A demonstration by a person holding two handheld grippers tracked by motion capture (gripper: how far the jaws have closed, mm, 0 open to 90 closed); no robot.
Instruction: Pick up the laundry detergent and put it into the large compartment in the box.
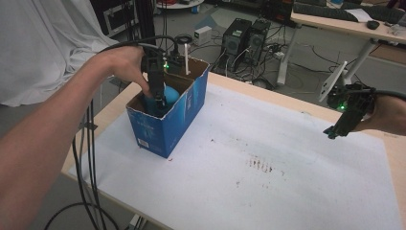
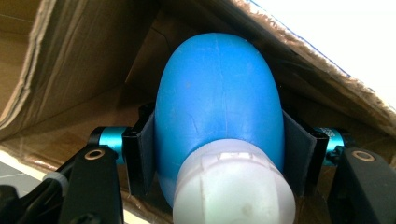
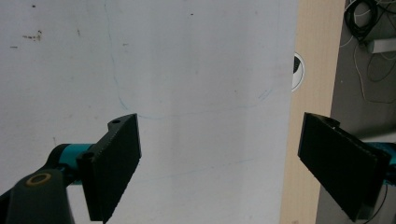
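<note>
Left gripper [image 2: 219, 154]: black ridged jaws, teal cylinders at jaw bases, brass-ringed screw holes, green light. Right gripper [image 3: 219, 168]: same black-teal build, grey three-cornered plate, green light. Black cables trail. Forearms bare, no sleeves.

Your left tongs [image 1: 158, 98] sit down inside the blue cardboard box [image 1: 184, 120] at the bench's far left, shut around a blue bottle [image 2: 217, 107], and the cardboard walls [image 2: 70, 60] crowd in on both sides, so the way out is upward through the open top. A white stick [image 1: 186, 58] stands at the box's far rim. Right of the box, the white sheet [image 1: 268, 182] lies flat and bare. Your right tongs [image 3: 219, 163] hang wide open over its right edge, beside the bare bench strip [image 3: 310, 93].
</note>
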